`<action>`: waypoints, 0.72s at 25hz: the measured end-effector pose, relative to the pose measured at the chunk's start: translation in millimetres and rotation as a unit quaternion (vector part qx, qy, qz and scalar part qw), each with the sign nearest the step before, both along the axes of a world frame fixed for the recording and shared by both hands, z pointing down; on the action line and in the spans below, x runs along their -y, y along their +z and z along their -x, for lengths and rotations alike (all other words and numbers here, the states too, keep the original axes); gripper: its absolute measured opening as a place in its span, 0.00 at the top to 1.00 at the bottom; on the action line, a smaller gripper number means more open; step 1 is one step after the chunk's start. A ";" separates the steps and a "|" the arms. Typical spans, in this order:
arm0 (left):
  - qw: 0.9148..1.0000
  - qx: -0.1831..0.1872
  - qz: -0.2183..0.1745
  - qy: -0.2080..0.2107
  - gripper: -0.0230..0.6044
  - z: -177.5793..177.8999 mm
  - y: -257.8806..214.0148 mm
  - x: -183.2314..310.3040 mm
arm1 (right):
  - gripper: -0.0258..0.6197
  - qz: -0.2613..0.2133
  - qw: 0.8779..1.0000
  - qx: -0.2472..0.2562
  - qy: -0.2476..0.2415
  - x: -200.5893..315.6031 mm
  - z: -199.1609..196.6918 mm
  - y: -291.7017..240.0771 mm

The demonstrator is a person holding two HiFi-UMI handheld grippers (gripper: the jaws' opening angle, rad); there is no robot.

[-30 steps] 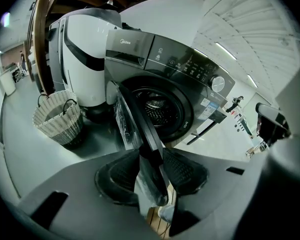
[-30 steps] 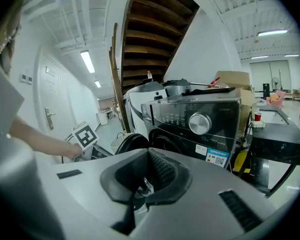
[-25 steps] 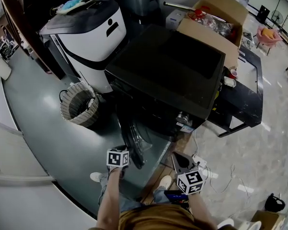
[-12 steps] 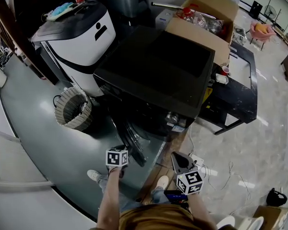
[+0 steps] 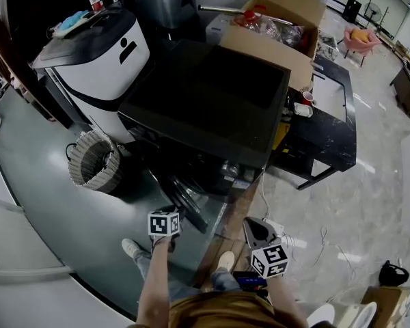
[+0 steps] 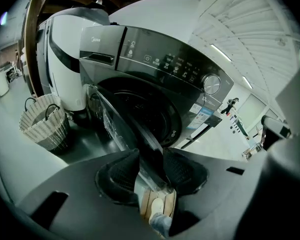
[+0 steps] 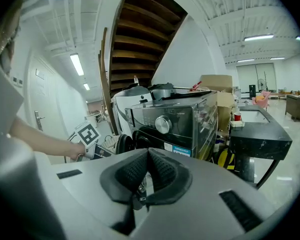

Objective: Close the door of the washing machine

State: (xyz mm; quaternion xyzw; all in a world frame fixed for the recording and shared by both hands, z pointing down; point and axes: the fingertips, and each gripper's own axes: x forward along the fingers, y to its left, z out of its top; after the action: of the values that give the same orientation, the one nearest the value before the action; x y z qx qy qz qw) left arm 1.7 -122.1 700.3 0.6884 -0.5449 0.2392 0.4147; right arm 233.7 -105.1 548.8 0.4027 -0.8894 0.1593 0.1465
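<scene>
The dark front-loading washing machine [image 5: 205,101] stands in the middle, its round door [image 5: 184,203] swung open toward me. My left gripper [image 5: 169,214] is at the door's free edge. In the left gripper view its jaws [image 6: 151,159] are shut on the door rim [image 6: 125,129], with the drum opening [image 6: 145,114] behind. My right gripper [image 5: 256,229] hangs low to the right of the door, apart from it. In the right gripper view that gripper [image 7: 147,156] is shut with nothing in it and faces the machine's front panel [image 7: 175,119].
A wicker basket [image 5: 92,161] sits on the floor left of the machine, beside a white appliance [image 5: 99,46]. A cardboard box [image 5: 273,19] stands behind, and a black table [image 5: 328,128] to the right. Cables and a power strip [image 5: 280,227] lie by my feet.
The whole scene has slid left and down in the head view. The left gripper stays on the door edge, and the door looks swung slightly closer to the machine.
</scene>
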 end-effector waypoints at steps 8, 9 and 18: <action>1.000 -0.016 -0.005 0.005 0.69 -12.8 -0.6 17.7 | 0.94 0.001 1.000 -0.008 0.012 0.8 -10.3 3.0; 1.000 -0.016 -0.006 0.006 0.69 -14.1 -0.9 19.7 | 0.94 0.001 1.000 -0.009 0.010 0.6 -10.4 3.6; 1.000 -0.021 -0.012 0.009 0.69 -26.4 -1.0 33.5 | 0.94 0.001 1.000 -0.014 0.018 4.6 -22.7 4.9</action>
State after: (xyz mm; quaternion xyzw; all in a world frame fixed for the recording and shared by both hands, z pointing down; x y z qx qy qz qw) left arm 28.1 -155.6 699.3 0.7029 -0.5330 0.2217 0.4155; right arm 256.4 -109.7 553.7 0.4205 -0.8798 0.1569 0.1565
